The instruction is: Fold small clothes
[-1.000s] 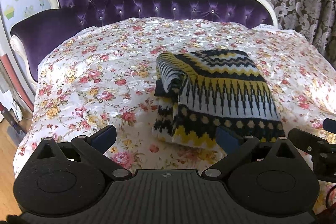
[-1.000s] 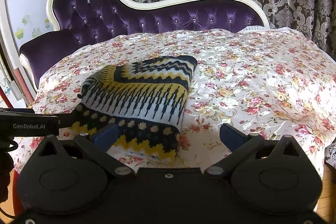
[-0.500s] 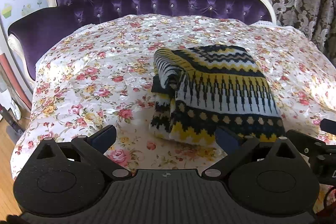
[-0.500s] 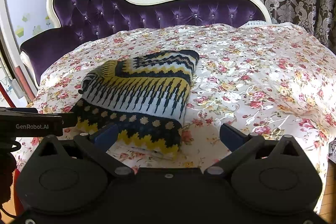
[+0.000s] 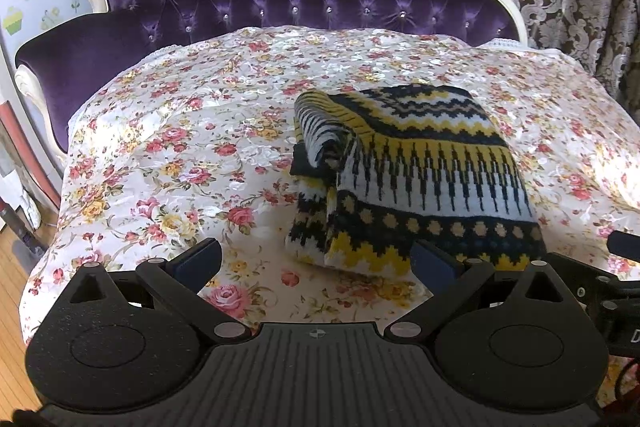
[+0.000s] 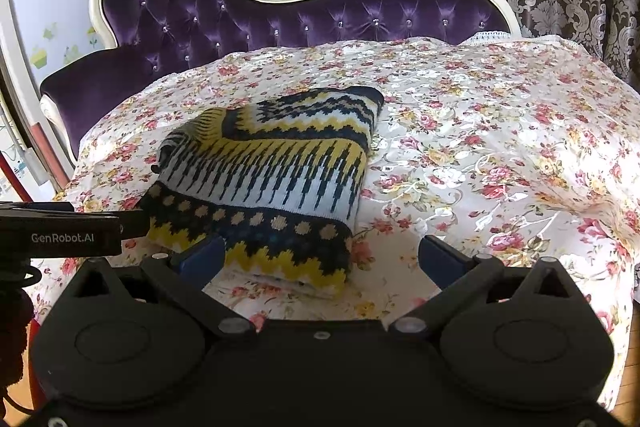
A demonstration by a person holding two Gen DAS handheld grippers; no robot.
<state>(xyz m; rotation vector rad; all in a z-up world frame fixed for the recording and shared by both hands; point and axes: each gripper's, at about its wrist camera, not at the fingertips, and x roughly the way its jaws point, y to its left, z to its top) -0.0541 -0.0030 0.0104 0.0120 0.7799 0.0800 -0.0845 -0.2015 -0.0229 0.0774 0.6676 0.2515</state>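
We hold the left hand-held gripper and the right hand-held gripper spread wide, pinching nothing. The folded knit sweater lies on the floral bedspread, just beyond both. Since a second ago we have drawn slightly nearer. The left unit's side reads "GenRobot.AI".

Both wrist cams face sweater, prob. near.
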